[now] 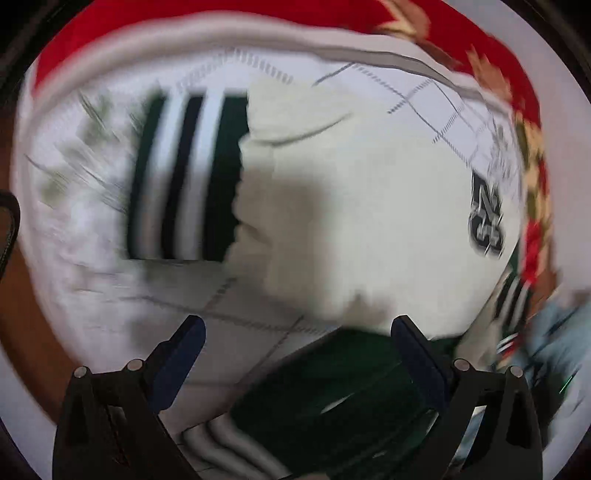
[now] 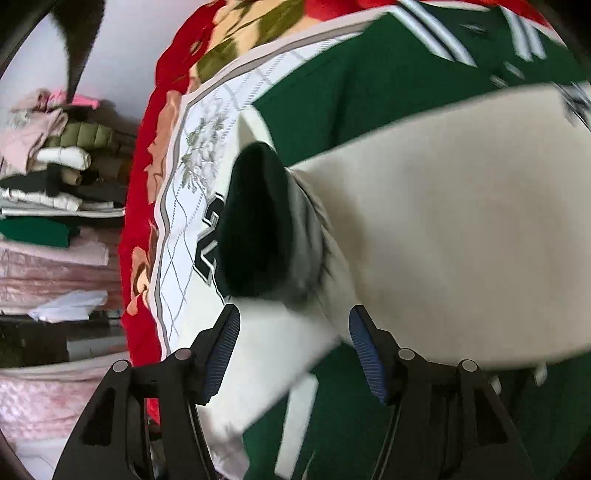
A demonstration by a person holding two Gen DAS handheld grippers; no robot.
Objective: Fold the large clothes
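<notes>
A green and cream varsity jacket [image 2: 388, 85] with striped cuffs and a number patch lies on a white quilted bedspread [image 2: 192, 229]. In the left wrist view its cream sleeve [image 1: 351, 206] and striped cuff [image 1: 184, 173] fill the middle, and dark green cloth [image 1: 332, 391] lies between the fingers. My left gripper [image 1: 297, 332] is open above it. My right gripper [image 2: 293, 325] is open, with the cream sleeve [image 2: 461, 229] and its dark cuff opening [image 2: 255, 221] just ahead of its fingertips. Both views are blurred.
A red floral blanket [image 2: 147, 166] edges the bed; it also shows in the left wrist view [image 1: 166, 29]. A stack of folded clothes [image 2: 55, 177] and pink bedding [image 2: 48, 398] sit at the left of the right wrist view.
</notes>
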